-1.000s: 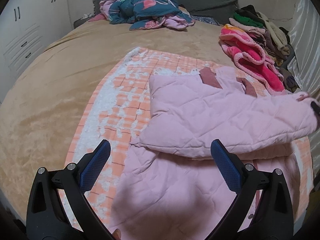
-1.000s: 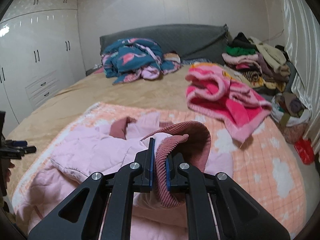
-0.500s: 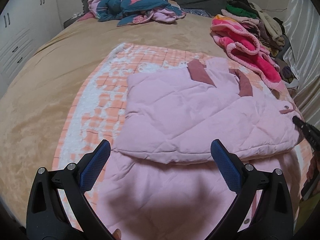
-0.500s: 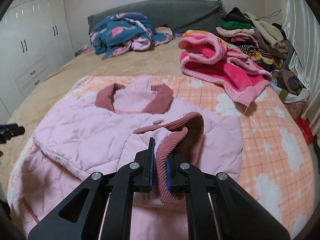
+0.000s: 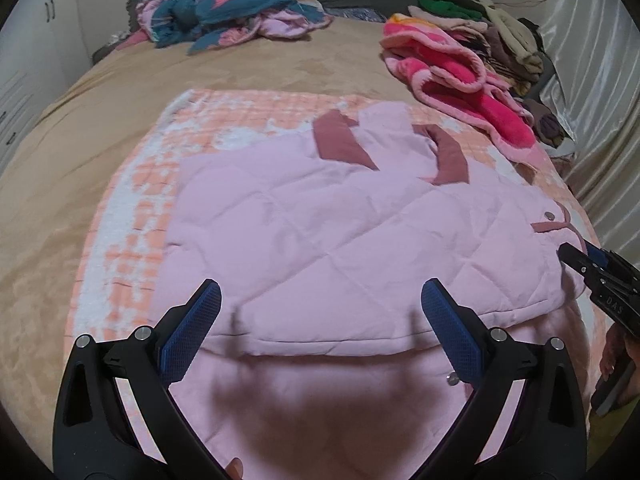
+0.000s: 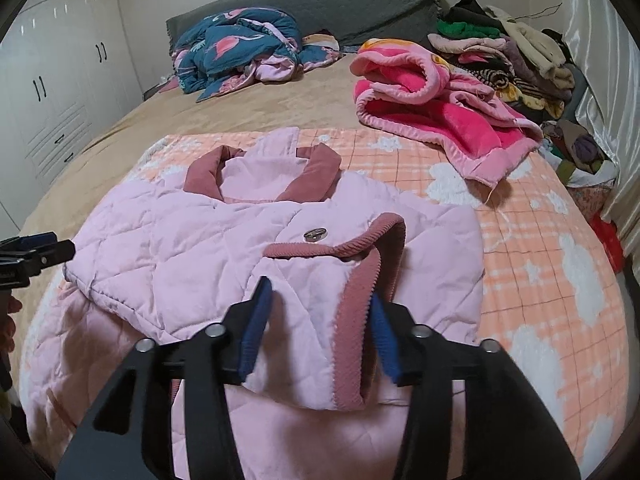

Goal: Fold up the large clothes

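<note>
A bed (image 6: 256, 112) with a tan cover fills the room, white wardrobes along its left side, a grey headboard behind and a heap of clothes along its right edge. Near the foot of the bed, on an orange checked blanket (image 6: 532, 248), lies the pink quilted jacket (image 5: 360, 232), its upper half folded over the lower. The right tool (image 6: 316, 332) has just been opening: its blue pads now stand apart with the jacket's ribbed cuff (image 6: 352, 320) loose between them, no longer pinched. The left tool (image 5: 320, 320) hangs with its jaws wide apart and empty above the fold's near edge.

The risk, as I judge it, is the sleeve. If the right tool draws back while a pad still catches the ribbed trim, the cuff could drag off the panel and undo the fold. The puffy quilting may also spring open unless it is pressed flat.
</note>
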`<state>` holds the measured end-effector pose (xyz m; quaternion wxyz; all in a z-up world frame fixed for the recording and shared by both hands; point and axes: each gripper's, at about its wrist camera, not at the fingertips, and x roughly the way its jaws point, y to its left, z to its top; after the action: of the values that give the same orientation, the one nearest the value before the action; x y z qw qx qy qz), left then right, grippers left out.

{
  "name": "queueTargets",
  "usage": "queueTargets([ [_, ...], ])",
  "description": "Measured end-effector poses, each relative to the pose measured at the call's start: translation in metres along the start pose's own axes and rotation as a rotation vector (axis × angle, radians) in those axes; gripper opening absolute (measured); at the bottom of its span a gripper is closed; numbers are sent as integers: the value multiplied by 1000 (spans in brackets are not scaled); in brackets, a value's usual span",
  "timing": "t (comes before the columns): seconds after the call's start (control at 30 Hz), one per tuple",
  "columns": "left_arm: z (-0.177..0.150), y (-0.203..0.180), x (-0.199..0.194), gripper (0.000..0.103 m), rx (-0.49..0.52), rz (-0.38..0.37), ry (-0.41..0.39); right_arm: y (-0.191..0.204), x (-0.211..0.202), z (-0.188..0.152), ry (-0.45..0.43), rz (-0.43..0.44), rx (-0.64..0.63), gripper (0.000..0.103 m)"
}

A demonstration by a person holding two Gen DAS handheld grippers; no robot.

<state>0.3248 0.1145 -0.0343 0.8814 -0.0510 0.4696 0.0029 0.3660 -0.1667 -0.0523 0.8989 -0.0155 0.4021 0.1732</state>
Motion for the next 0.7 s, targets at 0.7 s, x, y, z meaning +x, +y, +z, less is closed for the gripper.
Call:
queueTargets([
  [0.7,-13,26,63,95,-20,30,109,51,35,-3,111,-43,-152,69],
])
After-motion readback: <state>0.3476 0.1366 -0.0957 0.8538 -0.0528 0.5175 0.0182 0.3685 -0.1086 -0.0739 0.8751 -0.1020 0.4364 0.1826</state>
